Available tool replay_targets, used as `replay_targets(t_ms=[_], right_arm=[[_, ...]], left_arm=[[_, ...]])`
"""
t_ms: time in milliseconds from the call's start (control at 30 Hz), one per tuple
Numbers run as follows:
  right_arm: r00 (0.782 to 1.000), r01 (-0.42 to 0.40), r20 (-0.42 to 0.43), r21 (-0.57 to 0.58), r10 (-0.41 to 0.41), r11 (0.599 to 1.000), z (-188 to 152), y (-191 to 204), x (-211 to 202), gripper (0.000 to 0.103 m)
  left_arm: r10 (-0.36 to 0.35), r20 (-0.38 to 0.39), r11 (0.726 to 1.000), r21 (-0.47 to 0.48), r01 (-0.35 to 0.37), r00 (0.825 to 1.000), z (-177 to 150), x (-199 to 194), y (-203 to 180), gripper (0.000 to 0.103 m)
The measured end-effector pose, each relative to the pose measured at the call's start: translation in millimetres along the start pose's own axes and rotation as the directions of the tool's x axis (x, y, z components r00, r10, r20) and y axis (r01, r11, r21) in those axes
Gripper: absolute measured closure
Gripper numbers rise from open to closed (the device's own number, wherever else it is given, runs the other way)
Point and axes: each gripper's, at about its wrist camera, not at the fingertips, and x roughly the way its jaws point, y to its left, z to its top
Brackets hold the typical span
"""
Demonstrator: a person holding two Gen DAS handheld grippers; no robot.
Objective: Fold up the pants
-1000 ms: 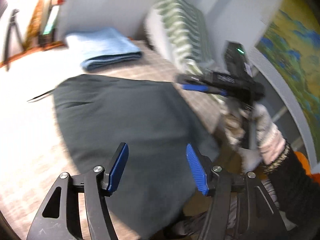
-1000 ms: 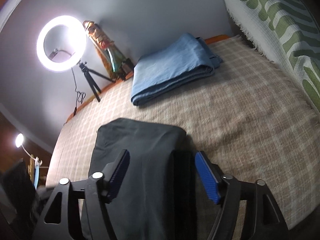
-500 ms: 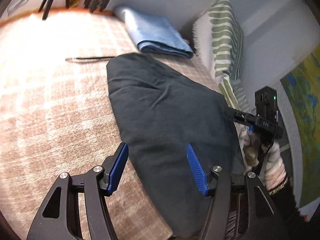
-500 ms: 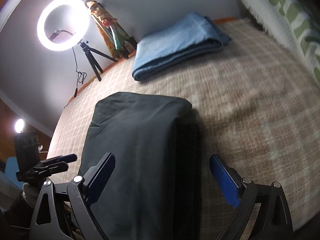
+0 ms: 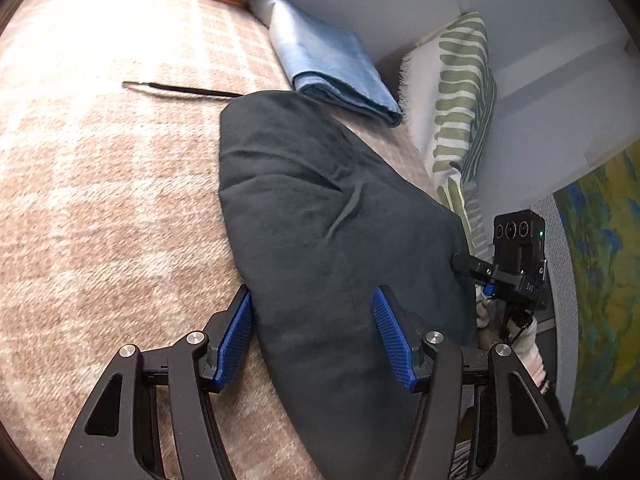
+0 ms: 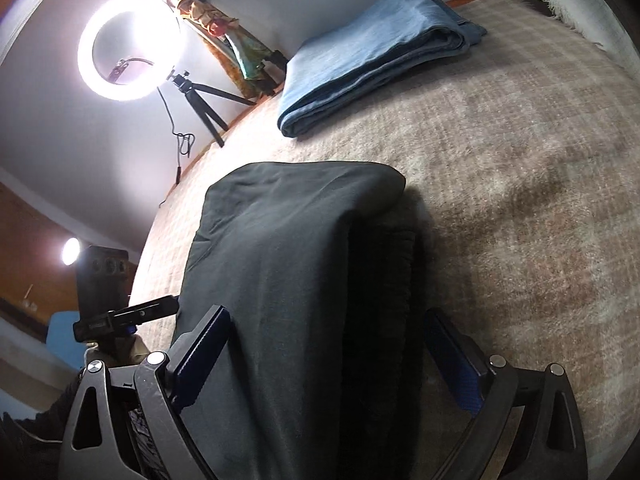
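Dark pants (image 5: 328, 248), folded lengthwise into a long band, lying across a checked beige blanket (image 5: 100, 200) from mid-frame to the lower edge in both wrist views. Far end rounded and flat on the blanket; near end running out of the frame between the tools.

Left gripper (image 5: 312, 336) at the bottom of the left wrist view, angled downward over the pants' left edge. Blue pads standing partly apart: left one right at the edge of the fabric, right one over the cloth, nothing clamped between them. Seen from the right wrist view at lower left, left gripper (image 6: 176, 302) reaching to the pants' edge with a pale-gloved hand (image 6: 120, 346) below it.

Right gripper (image 6: 328, 356) at the bottom of its own view, tilted down, straddling the full width of the pants. Jaws just spread wider, now far apart, dark cloth passing between the pads without being pinched. In the left wrist view, right gripper (image 5: 460, 262) at right of frame, one finger's tip at the fabric's right edge, a gloved hand (image 5: 524, 340) under its black camera block.

Folded blue cloth (image 6: 376, 56) at upper centre of the right view, well apart from the pants. Lit ring lamp (image 6: 128, 46) on a small tripod at upper left. Green-striped pillow (image 5: 460, 92) at upper right of the left view. Thin black rod (image 5: 180, 89) on the blanket just beyond the pants' far end.
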Motion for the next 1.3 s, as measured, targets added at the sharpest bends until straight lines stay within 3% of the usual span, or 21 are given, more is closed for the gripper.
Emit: replay_targets(t_ms=[167,267,333,500,633,733,933,1300], right_arm=[[0.999,-0.03,0.016,0.01,0.03,0.999,-2,-5,-2,0.011],[0.997,-0.072,0.006,0.03,0.072,0.997,-4,-7,-1,0.022],[0.997,-0.076,-0.004,0.015,0.076,0.997,-5,-4,1,0.025],[0.998,-0.066,-0.01,0.004,0.066,0.998,-4,2,5,0.044],[1.0,-0.019,0.012,-0.031,0.019,0.999,-3,16,-1,0.058],[0.998,0.06,0.034,-0.075,-0.058,0.995,-2,35,-5,0.068],[0.978,0.19,0.114,-0.173,-0.172,0.966,-4,75,-23,0.077],[0.953,0.247,0.238,-0.249,-0.189,0.936,-3,117,-52,0.081]], left_arm=[[0.0,0.004,1.0,0.024,0.0,1.0,0,6,-5,0.046],[-0.007,0.009,1.0,0.03,0.006,1.0,0,9,-7,0.047],[0.0,0.006,0.999,0.032,0.0,1.0,0,13,-7,0.062],[0.008,0.007,0.999,0.037,-0.008,1.0,-1,17,-6,0.083],[0.02,0.031,0.998,0.066,-0.022,0.999,-3,16,-13,0.09],[0.043,0.057,0.993,0.109,-0.049,0.997,-3,11,-24,0.093],[0.068,0.121,0.972,0.217,-0.093,0.99,-4,-5,-47,0.096],[0.073,0.242,0.914,0.371,-0.161,0.968,-1,-38,-88,0.096]])
